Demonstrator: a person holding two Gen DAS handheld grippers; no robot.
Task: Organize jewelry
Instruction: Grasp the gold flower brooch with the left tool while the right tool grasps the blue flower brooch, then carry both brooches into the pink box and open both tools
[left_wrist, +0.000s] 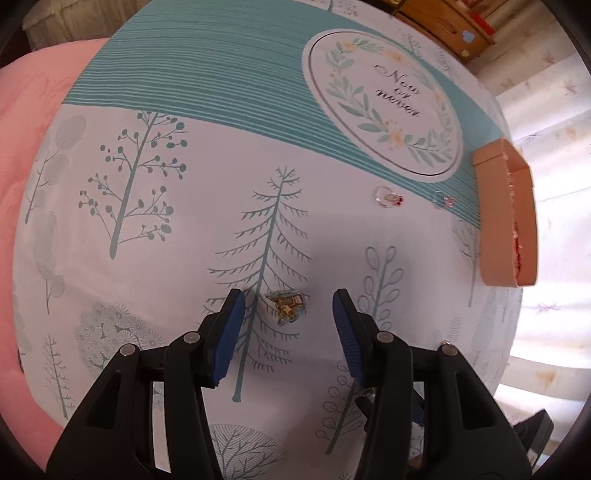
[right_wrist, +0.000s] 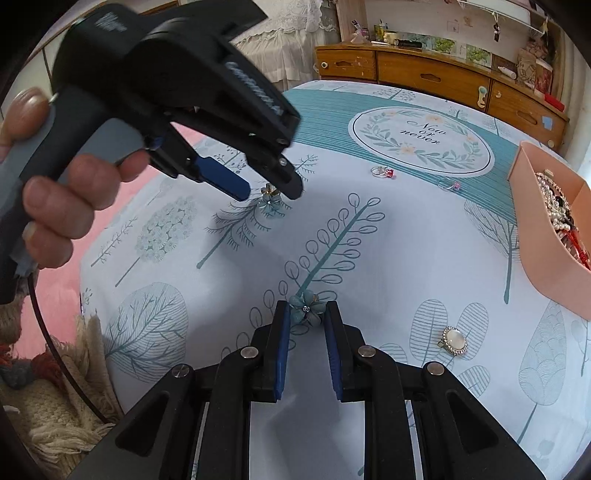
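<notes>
1. Left wrist view: nearest the camera, the left gripper (left_wrist: 288, 314) points steeply down at the printed cloth (left_wrist: 177, 266), its jaws standing apart with nothing pressed between them.
2. Between the blue pads, touching neither, lies one gold-and-teal flower piece (left_wrist: 286, 307); it is a compact cluster with no clear long axis, and which way it faces I cannot tell.
3. Farther off lie two rings: one with a red stone (left_wrist: 388, 196) and one with a pink stone (left_wrist: 444, 200), just beside the pink box (left_wrist: 495, 229), whose long side runs away from the camera.
4. Right wrist view: nearest the camera, the right gripper (right_wrist: 306, 314) is closed on one teal flower (right_wrist: 306, 309), a five-petalled piece with a small clear stone at its centre facing up.
5. Right of it, apart, lies one oval pearly brooch (right_wrist: 453, 340) rimmed with small stones, long axis roughly toward the camera.
6. At upper left a hand (right_wrist: 55, 192) holds the left gripper above the other flower piece, which shows teal petals here.
7. Both rings lie near the round printed wreath (right_wrist: 421, 134); the box at right holds beaded strands.
</notes>
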